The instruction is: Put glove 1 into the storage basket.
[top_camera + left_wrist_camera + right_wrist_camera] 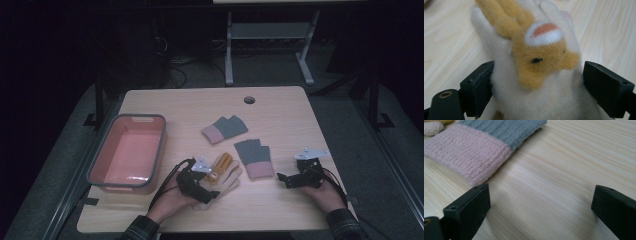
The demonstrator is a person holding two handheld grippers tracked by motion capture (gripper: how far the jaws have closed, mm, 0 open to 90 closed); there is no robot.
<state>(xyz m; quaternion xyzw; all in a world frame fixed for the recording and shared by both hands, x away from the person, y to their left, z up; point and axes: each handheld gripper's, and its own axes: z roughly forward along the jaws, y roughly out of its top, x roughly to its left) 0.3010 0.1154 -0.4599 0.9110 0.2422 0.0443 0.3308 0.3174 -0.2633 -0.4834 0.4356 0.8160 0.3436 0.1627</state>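
Observation:
A fuzzy cream glove point(227, 172) with a yellow animal face point(541, 50) lies flat at the table's front middle. My left gripper point(212, 187) is open, and its jaws stand on either side of the glove's cuff, the left pad point(482, 85) against the fluff. A grey fingerless glove with a pink cuff point(253, 156) lies just right of it. My right gripper point(282, 179) is open over bare wood, with the pink cuff point(466, 155) a little ahead and to the left of its jaws. A second grey and pink glove point(225, 128) lies farther back.
A pink basin with a grey rim point(160, 145) stands at the left of the table, with nothing in it. A round cable hole point(249, 99) sits near the far edge. A white desk frame point(229, 60) stands on the floor beyond.

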